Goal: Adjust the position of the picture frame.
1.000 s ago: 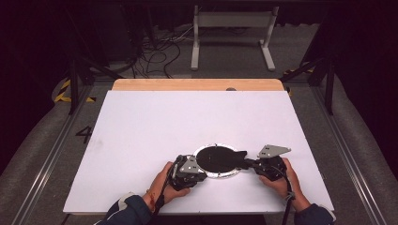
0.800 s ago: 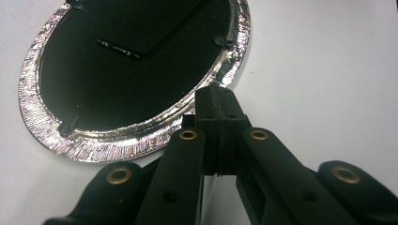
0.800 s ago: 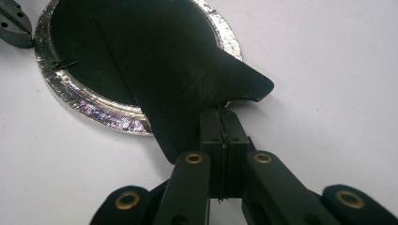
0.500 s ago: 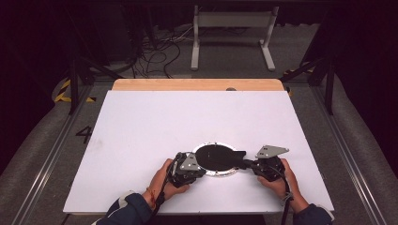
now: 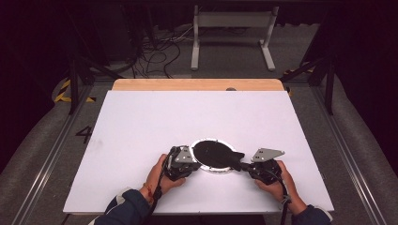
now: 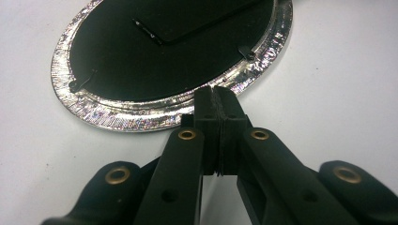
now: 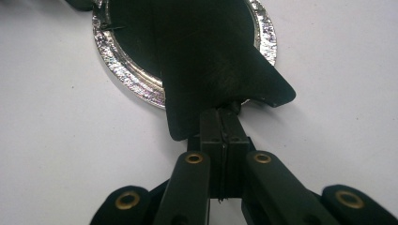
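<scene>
While the round frame (image 5: 213, 157) lies near the table's (image 5: 141, 122) front edge, we pinch its silver rim with the closed left gripper (image 6: 217, 96) and its black stand flap (image 7: 220, 70) with the closed right gripper (image 7: 224, 112), so we should lift the flap gently.

Around the round silver-rimmed frame (image 5: 213, 156) the white bench (image 5: 141, 122) lies bare beyond it and to its far left and right. The left gripper (image 5: 190, 165) and right gripper (image 5: 244, 167) flank its near sides.
</scene>
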